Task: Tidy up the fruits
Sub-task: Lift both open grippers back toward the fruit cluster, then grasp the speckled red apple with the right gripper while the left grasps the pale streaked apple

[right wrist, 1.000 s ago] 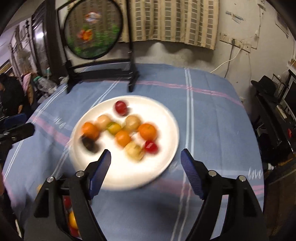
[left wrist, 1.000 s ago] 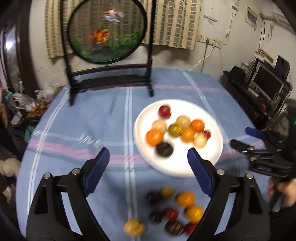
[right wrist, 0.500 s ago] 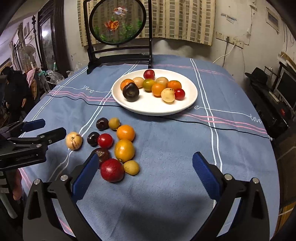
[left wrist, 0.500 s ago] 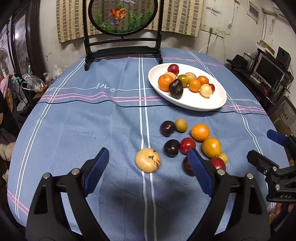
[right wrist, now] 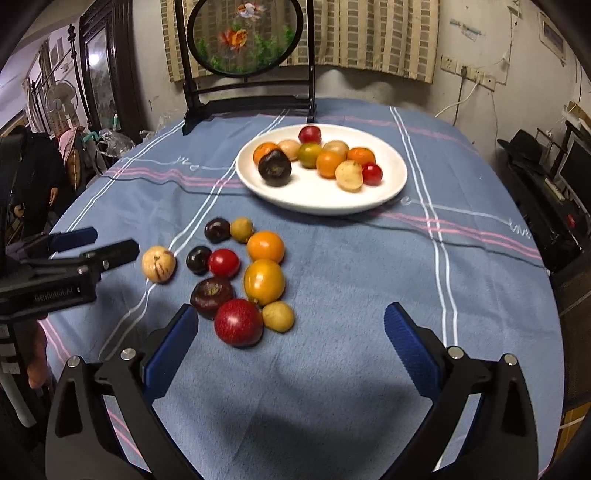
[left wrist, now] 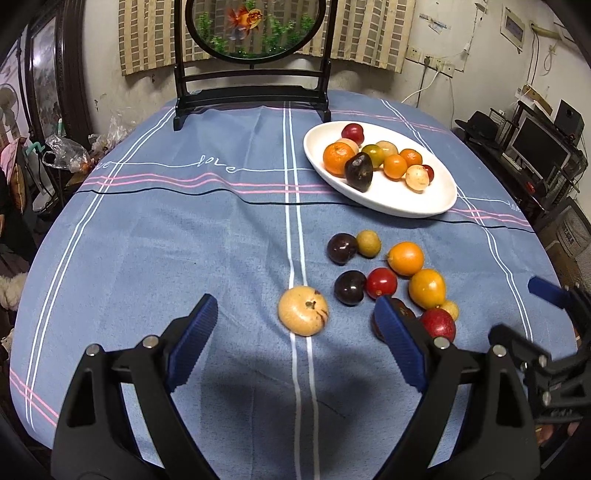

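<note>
Orange, red, dark purple and yellow fruits (right wrist: 255,273) lie loose in a cluster on the blue tablecloth (right wrist: 369,295), toward my near edge of the table and left of its middle in the right wrist view. A tan streaked fruit (left wrist: 303,310) sits just apart from the cluster on the cloth's white double stripe. Beyond them, toward the far edge, I see the white plate (right wrist: 391,184) with more fruits on it: a dark purple one, oranges, a red one at the back, a pale one and a small red one.

My left gripper (left wrist: 291,343) hangs above the cloth with its blue pads spread wide, gripping nothing; the tan fruit shows in the gap beyond its tips. My right gripper (right wrist: 290,347) has just been opening and now stands wide as well, nothing between its fingers, the red fruit (right wrist: 238,322) just ahead of its left pad.

At the far edge stands a dark wooden stand with a round goldfish panel (left wrist: 255,22).
</note>
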{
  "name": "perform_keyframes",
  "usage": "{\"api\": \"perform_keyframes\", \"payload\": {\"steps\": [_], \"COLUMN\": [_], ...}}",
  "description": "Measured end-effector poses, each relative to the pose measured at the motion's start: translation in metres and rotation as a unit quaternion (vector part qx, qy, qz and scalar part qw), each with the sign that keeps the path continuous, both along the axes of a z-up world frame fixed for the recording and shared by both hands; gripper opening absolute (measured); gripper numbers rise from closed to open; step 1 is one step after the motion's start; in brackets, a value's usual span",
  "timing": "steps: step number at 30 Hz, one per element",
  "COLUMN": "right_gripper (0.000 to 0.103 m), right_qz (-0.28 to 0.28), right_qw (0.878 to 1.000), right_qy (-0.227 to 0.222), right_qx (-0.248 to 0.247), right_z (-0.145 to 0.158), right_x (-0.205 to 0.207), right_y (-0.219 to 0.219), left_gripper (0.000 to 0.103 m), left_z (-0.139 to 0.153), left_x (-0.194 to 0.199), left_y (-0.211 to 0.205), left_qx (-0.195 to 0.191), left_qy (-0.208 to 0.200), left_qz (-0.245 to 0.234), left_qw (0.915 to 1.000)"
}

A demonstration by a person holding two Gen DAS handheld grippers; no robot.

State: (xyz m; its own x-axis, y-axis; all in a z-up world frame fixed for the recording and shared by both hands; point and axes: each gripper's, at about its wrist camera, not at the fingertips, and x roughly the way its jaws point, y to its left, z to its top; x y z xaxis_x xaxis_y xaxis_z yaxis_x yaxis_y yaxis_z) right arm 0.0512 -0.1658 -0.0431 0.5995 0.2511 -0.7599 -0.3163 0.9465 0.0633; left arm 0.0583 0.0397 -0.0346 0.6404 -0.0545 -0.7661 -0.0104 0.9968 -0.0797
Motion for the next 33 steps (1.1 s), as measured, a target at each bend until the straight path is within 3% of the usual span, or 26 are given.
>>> {"api": "perform_keyframes", "payload": {"steps": [2, 3, 4, 7, 13, 21, 33], "right_gripper": [0.101, 0.090, 0.069, 0.054, 0.047, 0.039, 0.039], "right_qz": [0.030, 0.048, 0.060, 0.072, 0.069, 0.056, 0.012], "right_qw": [0.999, 0.998, 0.997, 0.995, 0.996, 0.998, 0.999], "right_qy": [0.000, 0.000, 0.003, 0.045, 0.052, 0.039, 0.042], "right_qx": [0.030, 0.042, 0.046, 0.052, 0.027, 0.000, 0.026], "right_z": [-0.003, -0.005, -0.007, -0.027, -0.041, -0.051, -0.035], "right_x": [-0.011, -0.015, -0.018, -0.011, 0.002, 0.017, -0.008], "right_y": [0.003, 0.006, 0.009, 0.017, 0.031, 0.034, -0.017], "left_gripper": [0.089, 0.089, 0.089, 0.089, 0.089, 0.090, 0.090], "left_z": [-0.001, -0.001, -0.003, -0.006, -0.007, -0.017, -0.038], "left_x": [0.001, 0.002, 0.002, 0.002, -0.005, -0.009, 0.010], "left_y": [0.007, 0.009, 0.012, 0.025, 0.046, 0.035, 0.005], "left_qx": [0.001, 0.001, 0.001, 0.000, -0.005, 0.007, 0.001], "left_qy": [0.000, 0.001, 0.002, 0.005, 0.003, 0.015, 0.045], "left_qz": [0.008, 0.011, 0.014, 0.029, 0.041, 0.001, -0.035], "left_qw": [1.0000, 0.9999, 0.9999, 0.9996, 0.9992, 0.9999, 0.9984]}}
